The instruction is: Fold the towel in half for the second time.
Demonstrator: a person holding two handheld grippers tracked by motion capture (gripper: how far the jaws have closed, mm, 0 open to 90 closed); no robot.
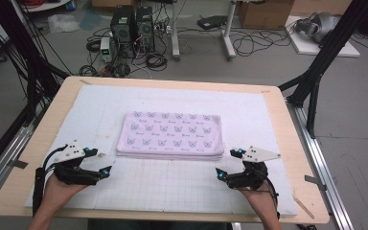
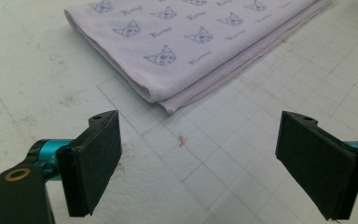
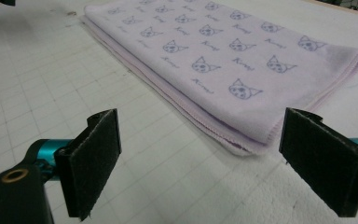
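A lab: computer towers [image 1: 133, 29], tangled floor cables [image 1: 249, 43], black rig frame [image 1: 323, 62].

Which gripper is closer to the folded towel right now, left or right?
Right, narrowly. The right gripper sits just off the folded towel by its near right corner; the left gripper waits a little farther off its near left corner. Both are open.

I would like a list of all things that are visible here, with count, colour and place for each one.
folded towel: one, pale lilac with small cat-face prints, middle of the mat, touched by neither gripper
mat: one, white with a grid, covers most of the table
table: one, light wood, rim shows around the mat
computer towers: two, black, on the floor beyond the table, among cables
cardboard box: one, brown, floor at far right
left gripper: one, black with teal parts, near left of the towel, open
right gripper: one, black with teal parts, near right of the towel, open
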